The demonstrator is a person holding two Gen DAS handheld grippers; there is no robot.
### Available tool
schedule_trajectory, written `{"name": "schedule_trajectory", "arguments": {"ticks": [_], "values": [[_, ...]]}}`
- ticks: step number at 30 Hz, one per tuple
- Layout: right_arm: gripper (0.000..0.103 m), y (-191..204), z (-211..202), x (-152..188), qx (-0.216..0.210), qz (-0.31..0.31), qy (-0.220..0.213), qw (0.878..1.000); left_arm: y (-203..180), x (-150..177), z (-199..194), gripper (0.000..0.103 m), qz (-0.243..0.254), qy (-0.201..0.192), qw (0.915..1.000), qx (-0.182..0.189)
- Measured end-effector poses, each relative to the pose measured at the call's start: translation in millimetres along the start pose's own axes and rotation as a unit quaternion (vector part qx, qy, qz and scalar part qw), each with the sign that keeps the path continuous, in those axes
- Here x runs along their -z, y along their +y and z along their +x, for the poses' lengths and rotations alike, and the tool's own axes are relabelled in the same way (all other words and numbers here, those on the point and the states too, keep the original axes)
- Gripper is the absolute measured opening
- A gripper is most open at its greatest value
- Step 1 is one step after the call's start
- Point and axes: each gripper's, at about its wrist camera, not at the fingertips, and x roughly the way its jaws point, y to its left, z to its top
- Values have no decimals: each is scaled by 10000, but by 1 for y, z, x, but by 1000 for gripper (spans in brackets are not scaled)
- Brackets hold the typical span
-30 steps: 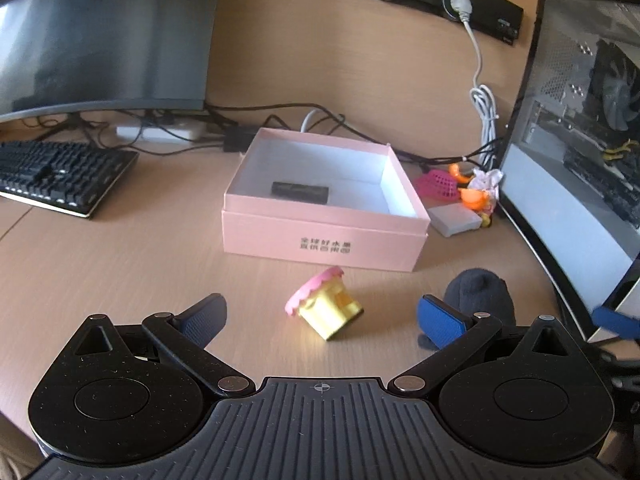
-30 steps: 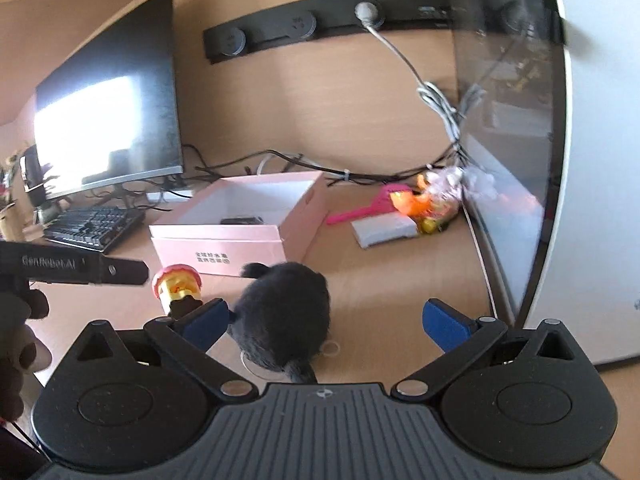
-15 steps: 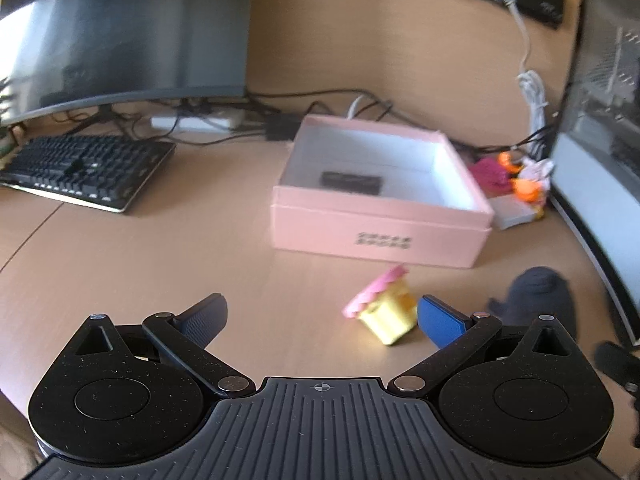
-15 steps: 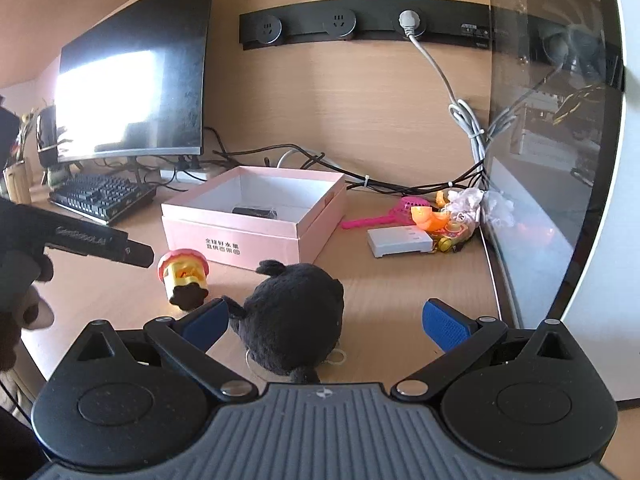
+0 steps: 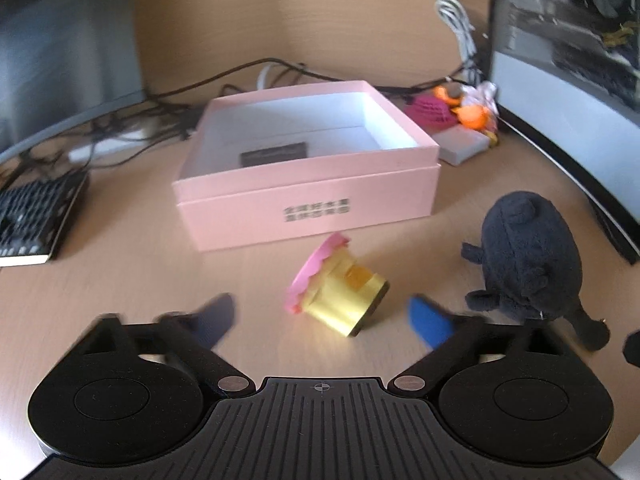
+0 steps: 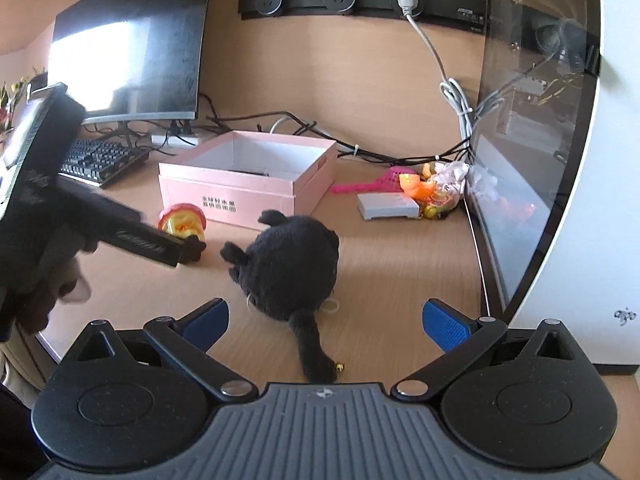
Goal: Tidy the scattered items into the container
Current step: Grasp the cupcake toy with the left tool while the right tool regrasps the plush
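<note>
A yellow toy cupcake with pink frosting lies on its side on the desk, just ahead of my open left gripper and in line with the gap between its fingers. Behind it stands the open pink box with a small dark item inside. A black plush toy sits to the right of the cupcake. In the right wrist view the plush lies just ahead of my open right gripper, its tail reaching between the fingers. The left gripper shows there beside the cupcake, in front of the box.
A pink toy scoop, orange and white toys and a flat white device lie at the back right against a glass-sided computer case. A keyboard, a monitor and cables stand at the back left.
My left gripper has swung and moved in on the cupcake, which now lies centred ahead of its fingers. The right gripper has pulled back slightly; the plush tail now lies between its fingers.
</note>
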Motion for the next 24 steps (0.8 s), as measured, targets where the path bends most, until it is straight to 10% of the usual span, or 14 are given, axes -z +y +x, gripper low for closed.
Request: {"name": "schedule_trajectory", "arguments": {"ticks": [9, 13, 24], "values": [[103, 1, -5, 8, 96, 29, 238, 9997, 2, -8, 20, 75, 186, -79, 9998, 35], [103, 3, -1, 7, -12, 4, 297, 9996, 0, -8, 27, 52, 280, -64, 9996, 34], [103, 23, 62, -30, -378, -123, 196, 9990, 13, 5, -15, 47, -32, -46, 10000, 15]]}}
